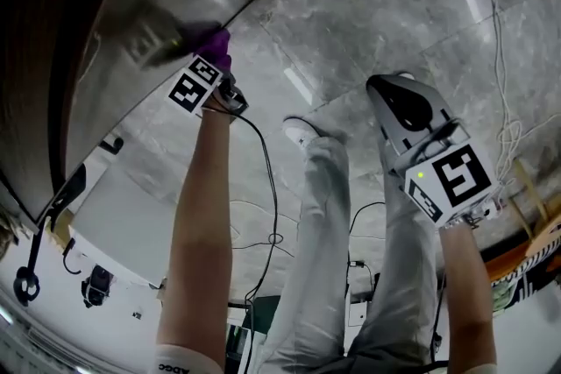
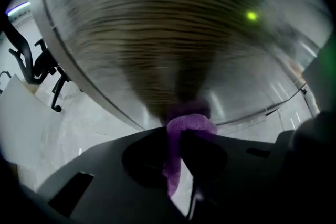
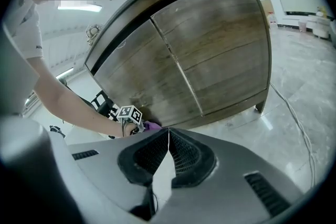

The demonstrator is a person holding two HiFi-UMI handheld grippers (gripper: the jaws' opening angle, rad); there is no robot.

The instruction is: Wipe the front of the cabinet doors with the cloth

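Observation:
The wooden cabinet (image 3: pixel 210 50) has two brown doors under a dark top edge. My left gripper (image 1: pixel 210 57) is shut on a purple cloth (image 1: pixel 216 42) and presses it against the low left part of the left door (image 1: pixel 131 31). In the left gripper view the cloth (image 2: pixel 181 128) sticks out between the jaws, and the door (image 2: pixel 157 34) is streaked with motion blur. The right gripper view shows the left gripper's marker cube (image 3: pixel 131 114) and the cloth (image 3: pixel 152 125) at the door's foot. My right gripper (image 3: pixel 168 131) is shut on nothing and hangs away from the cabinet (image 1: pixel 390 88).
The floor is grey marble. A white cable (image 1: pixel 504 57) trails across it at the right, and a black cable (image 1: pixel 267 188) runs from the left gripper. A black office chair (image 2: pixel 29 60) stands left of the cabinet. The person's legs and white shoe (image 1: pixel 302 131) are below.

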